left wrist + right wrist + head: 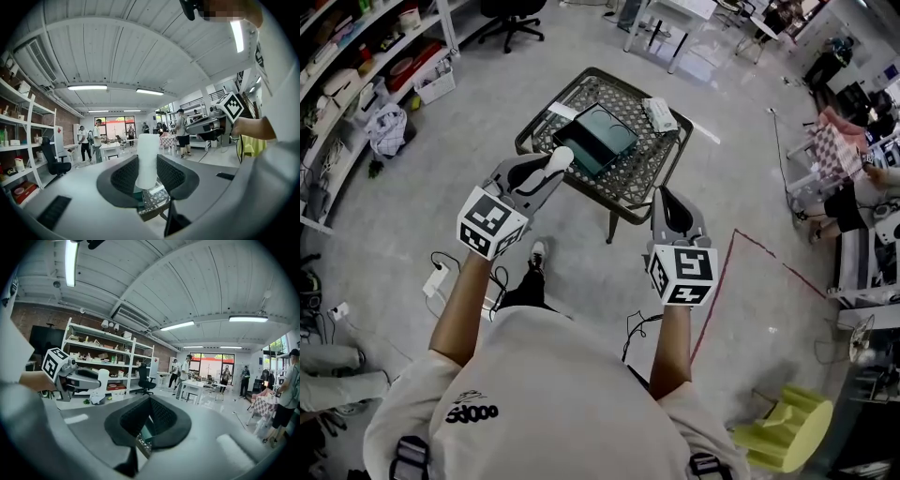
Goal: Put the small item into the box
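A white cylinder (559, 159), the small item, is clamped upright between the pads of my left gripper (551, 169); in the left gripper view the cylinder (147, 159) fills the gap between the jaws. It hangs over the near left part of a dark green box (598, 139) that lies on a small lattice-top table (652, 178). My right gripper (667, 199) hovers at the table's near right corner, its jaws shut with nothing between them. In the right gripper view a sliver of the box (146, 431) shows below the closed tips of that gripper (151, 399).
A white packet (659, 113) and a paper slip (562, 111) lie on the table beside the box. Shelving (356, 66) lines the left wall. A yellow chair (783, 431) stands at the lower right, and red floor tape (722, 281) runs nearby. Several people stand far off.
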Motion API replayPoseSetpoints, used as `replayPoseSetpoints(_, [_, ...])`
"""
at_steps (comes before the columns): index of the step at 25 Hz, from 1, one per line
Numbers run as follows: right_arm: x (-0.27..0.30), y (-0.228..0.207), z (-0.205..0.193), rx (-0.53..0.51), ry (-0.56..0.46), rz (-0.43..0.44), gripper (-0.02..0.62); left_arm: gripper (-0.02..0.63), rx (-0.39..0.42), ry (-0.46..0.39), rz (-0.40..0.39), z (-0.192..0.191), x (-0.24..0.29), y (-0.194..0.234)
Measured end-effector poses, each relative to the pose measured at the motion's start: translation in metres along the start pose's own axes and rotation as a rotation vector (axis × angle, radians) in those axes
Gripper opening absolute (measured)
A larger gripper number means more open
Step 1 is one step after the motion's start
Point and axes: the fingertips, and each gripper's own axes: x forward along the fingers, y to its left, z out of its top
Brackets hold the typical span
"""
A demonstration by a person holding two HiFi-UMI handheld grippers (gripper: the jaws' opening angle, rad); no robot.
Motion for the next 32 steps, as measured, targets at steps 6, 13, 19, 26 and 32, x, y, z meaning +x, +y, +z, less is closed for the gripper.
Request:
replayPoseSetpoints(6, [0.056, -0.027, 0.025, -0.011, -0.02, -0.032, 0.011, 0.127, 0.014, -0.047, -0.013, 0.019, 0.048, 0.056])
replayPoseSetpoints(13, [0.119, -0.05, 0.039, -0.011, -0.012, -0.071, 0.011, 0.127, 0.004, -0.057, -0.048, 0.025, 0.096, 0.115])
replayPoseSetpoints(19, [0.158, -0.072, 0.035, 0.008, 0.017, -0.102, 0.011, 0.127, -0.015, -0.037, -0.081, 0.017, 0.136, 0.145])
replayPoseSetpoints(26, [0.193, -0.089, 0.026, 0.033, 0.054, -0.142, 0.011, 0.127, -0.03, -0.018, -0.13, 0.007, 0.177, 0.175])
replayPoseSetpoints(32, [0.213, -0.1, 0.011, 0.038, 0.108, -0.196, 0.011, 0.127, -0.027, 0.033, -0.191, -0.014, 0.204, 0.186])
